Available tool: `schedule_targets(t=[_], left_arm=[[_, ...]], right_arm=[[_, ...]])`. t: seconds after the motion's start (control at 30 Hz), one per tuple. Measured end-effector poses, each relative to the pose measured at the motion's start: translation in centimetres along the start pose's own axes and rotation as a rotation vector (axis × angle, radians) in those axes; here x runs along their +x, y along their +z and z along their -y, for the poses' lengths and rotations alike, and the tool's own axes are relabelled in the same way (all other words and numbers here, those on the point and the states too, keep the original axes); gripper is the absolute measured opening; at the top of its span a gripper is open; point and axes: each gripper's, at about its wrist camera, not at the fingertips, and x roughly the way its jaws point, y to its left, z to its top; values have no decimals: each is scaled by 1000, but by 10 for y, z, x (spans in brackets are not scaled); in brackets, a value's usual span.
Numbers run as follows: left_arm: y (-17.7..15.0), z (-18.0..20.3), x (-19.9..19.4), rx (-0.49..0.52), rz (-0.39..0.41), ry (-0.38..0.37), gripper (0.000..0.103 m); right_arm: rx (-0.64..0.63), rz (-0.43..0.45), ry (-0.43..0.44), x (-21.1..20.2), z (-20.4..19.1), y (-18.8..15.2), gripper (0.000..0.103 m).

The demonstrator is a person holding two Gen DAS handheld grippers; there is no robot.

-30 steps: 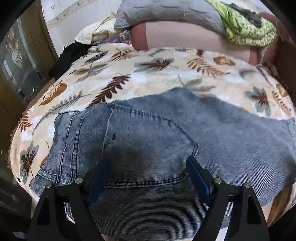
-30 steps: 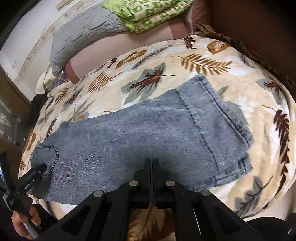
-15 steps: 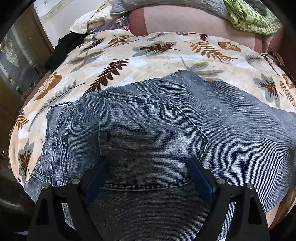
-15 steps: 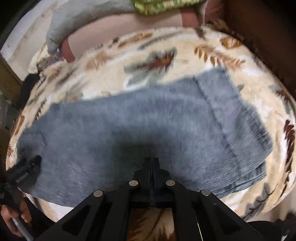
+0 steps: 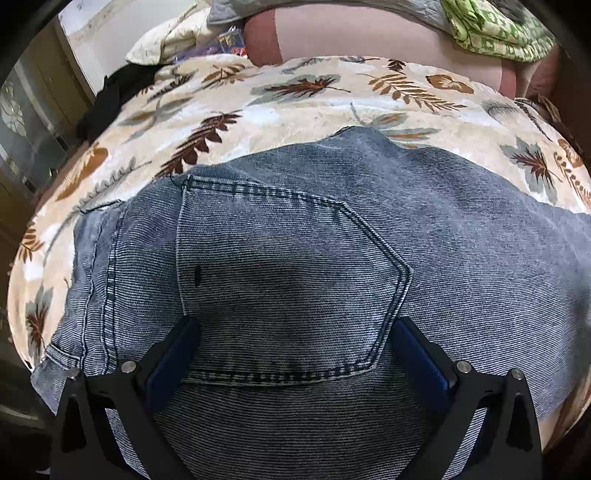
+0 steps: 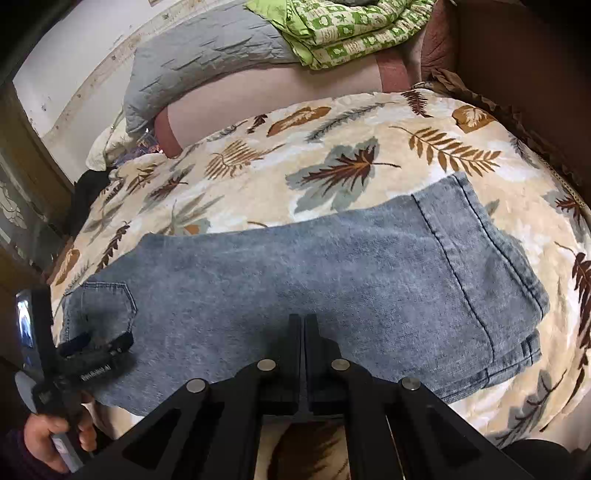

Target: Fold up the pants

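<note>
Folded jeans (image 6: 314,280) lie flat across a leaf-print blanket (image 6: 332,147) on the bed, waist end left, leg hems right. Left gripper (image 5: 295,332) spread wide, blue pads (image 5: 173,354) either side of the back pocket (image 5: 288,280), holding nothing. Right gripper (image 6: 303,325) fingers pressed together, tips over the denim's near edge; whether any cloth is pinched cannot be told. Grey pillow (image 6: 207,59) and green quilt (image 6: 343,29) sit beyond.

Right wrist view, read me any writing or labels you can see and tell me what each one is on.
Small white print on the black body of the left tongs, lying over the jeans: too small and blurred to read.
A lit screen on that tool: nothing legible.
No other writing is visible.
</note>
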Motion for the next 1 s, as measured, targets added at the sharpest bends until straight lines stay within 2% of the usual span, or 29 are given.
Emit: schedule_targets(t=[0.27, 0.57, 0.77, 0.9, 1.0], left_arm=[[2, 1, 1, 7, -26, -2, 103], [5, 2, 3, 2, -56, 10, 103], [5, 2, 3, 8, -45, 8, 103], [9, 1, 0, 17, -78, 5, 103], [14, -2, -19, 9, -28, 7, 103]], right_arm=[[12, -11, 3, 9, 11, 1, 3], [18, 23, 15, -4, 11, 6, 3], [44, 32, 36, -10, 15, 7, 3], [56, -12, 27, 3, 17, 4, 3], [37, -59, -13, 15, 18, -2, 3]])
